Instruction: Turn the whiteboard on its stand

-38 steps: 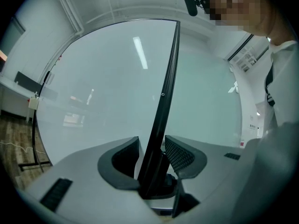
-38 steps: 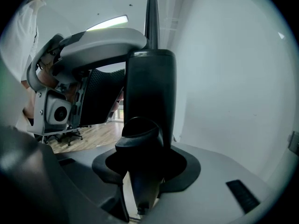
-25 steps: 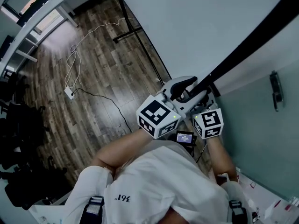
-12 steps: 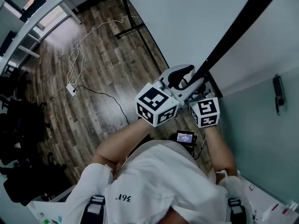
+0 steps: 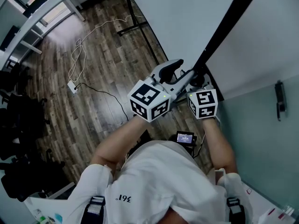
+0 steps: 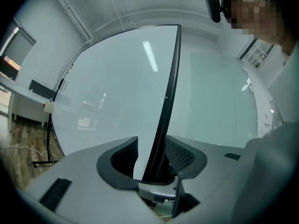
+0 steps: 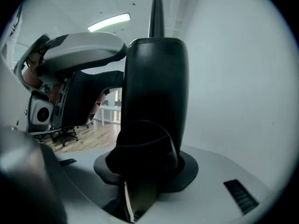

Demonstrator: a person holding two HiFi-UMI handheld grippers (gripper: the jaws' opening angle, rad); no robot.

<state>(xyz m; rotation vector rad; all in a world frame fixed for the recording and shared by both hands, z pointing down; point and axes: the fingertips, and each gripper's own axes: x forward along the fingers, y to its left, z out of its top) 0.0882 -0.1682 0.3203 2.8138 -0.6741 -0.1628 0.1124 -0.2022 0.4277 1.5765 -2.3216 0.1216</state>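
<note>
Holding big white whiteboard (image 6: 107, 92) by its black frame edge (image 6: 166, 106), I've left gripper (image 6: 156, 160) + right gripper (image 7: 149, 143) clamped on; edge upright betw. each pair's 2 jaws.

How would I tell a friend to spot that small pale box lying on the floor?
From the big black-framed white whiteboard, look left across the dark wood-plank floor. The small white plastic plug box lies flat there, the only boxy thing among the cords: a looping white cord and a black cord meet at it.
</note>
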